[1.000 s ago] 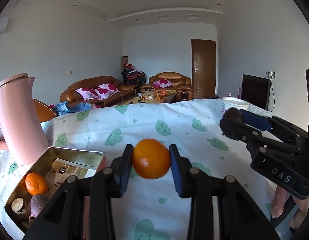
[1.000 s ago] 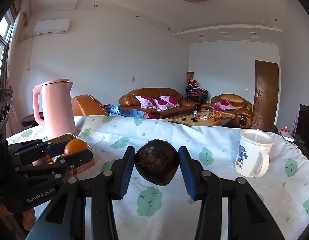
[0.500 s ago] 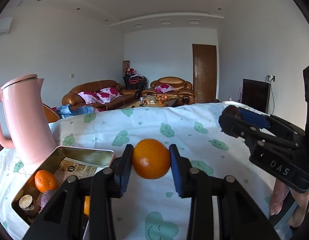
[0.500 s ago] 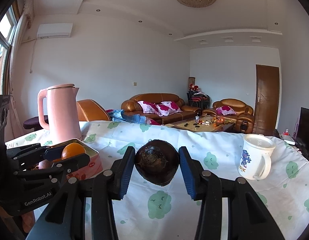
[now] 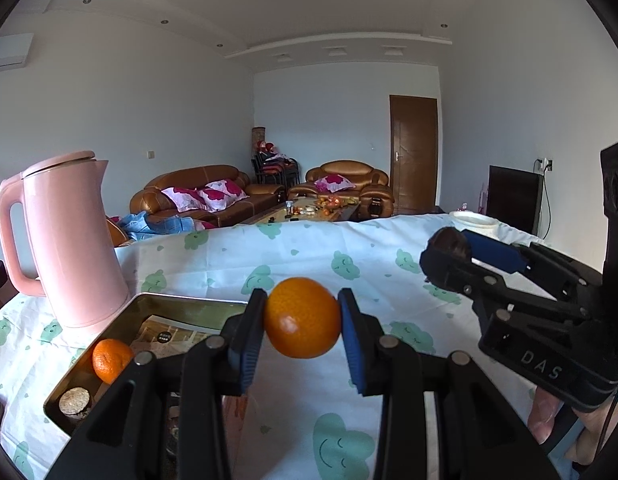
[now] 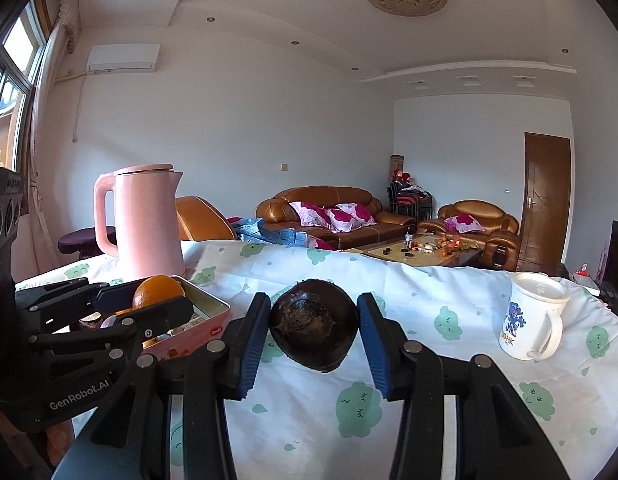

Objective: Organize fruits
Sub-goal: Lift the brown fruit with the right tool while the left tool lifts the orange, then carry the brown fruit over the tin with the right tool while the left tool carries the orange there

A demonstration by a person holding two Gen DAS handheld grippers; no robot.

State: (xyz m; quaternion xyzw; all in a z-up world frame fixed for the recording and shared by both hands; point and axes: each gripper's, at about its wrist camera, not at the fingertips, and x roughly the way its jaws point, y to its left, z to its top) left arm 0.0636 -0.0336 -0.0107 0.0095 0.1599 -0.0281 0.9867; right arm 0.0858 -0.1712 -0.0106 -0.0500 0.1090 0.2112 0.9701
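My left gripper [image 5: 302, 318] is shut on an orange [image 5: 302, 317] and holds it above the table, just right of an open metal tin [image 5: 181, 305]. The tin holds another orange [image 5: 110, 359] and a brown round piece [image 5: 74, 399]. My right gripper [image 6: 313, 330] is shut on a dark brown round fruit [image 6: 313, 330] above the tablecloth. The left gripper with its orange [image 6: 157, 291] shows at the left of the right wrist view, over the tin [image 6: 213, 307]. The right gripper shows at the right of the left wrist view [image 5: 449, 252].
A pink kettle [image 5: 69, 240] stands behind the tin; it also shows in the right wrist view [image 6: 145, 220]. A white mug [image 6: 533, 326] stands at the right. The tablecloth [image 5: 309, 248] has green cloud prints. Sofas and a coffee table lie beyond.
Both grippers have risen and tilted slightly, keeping their fruits. The tin and kettle have shifted right and closer to centre in both views.
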